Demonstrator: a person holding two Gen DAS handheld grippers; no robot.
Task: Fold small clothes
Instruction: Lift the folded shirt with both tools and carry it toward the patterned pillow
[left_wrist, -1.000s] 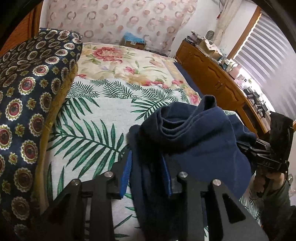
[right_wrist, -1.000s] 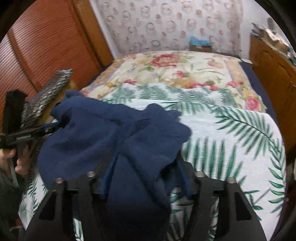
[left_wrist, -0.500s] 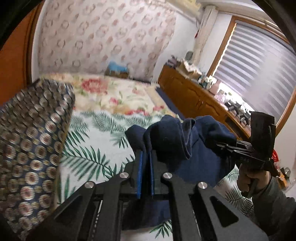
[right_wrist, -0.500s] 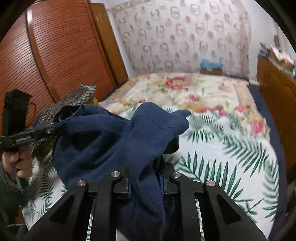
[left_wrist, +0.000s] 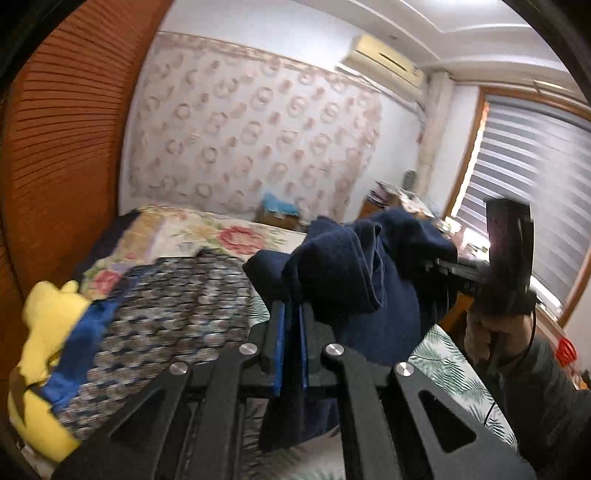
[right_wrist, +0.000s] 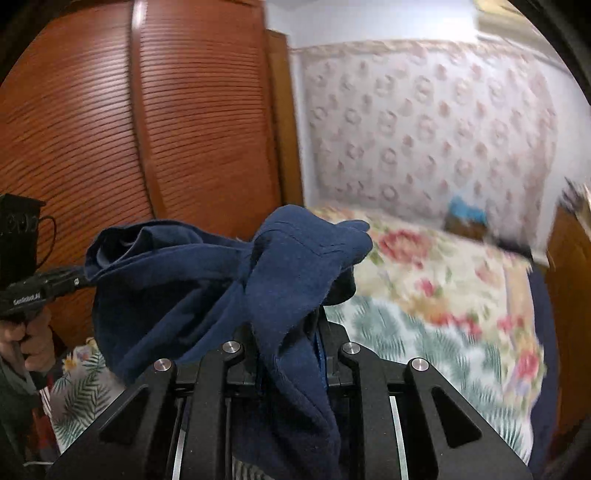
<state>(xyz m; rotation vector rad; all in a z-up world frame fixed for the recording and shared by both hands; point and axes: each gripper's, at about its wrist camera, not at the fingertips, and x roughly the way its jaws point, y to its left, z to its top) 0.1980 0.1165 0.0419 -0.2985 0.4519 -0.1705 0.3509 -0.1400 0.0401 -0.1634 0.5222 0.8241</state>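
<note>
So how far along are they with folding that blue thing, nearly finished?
Not nearly. Done: both tongs, left and right, are clamped on the navy garment and hold it in the air above the bed. In hand: it hangs bunched and twisted between them, no neat fold visible. Left: spreading it flat and making every fold.
</note>
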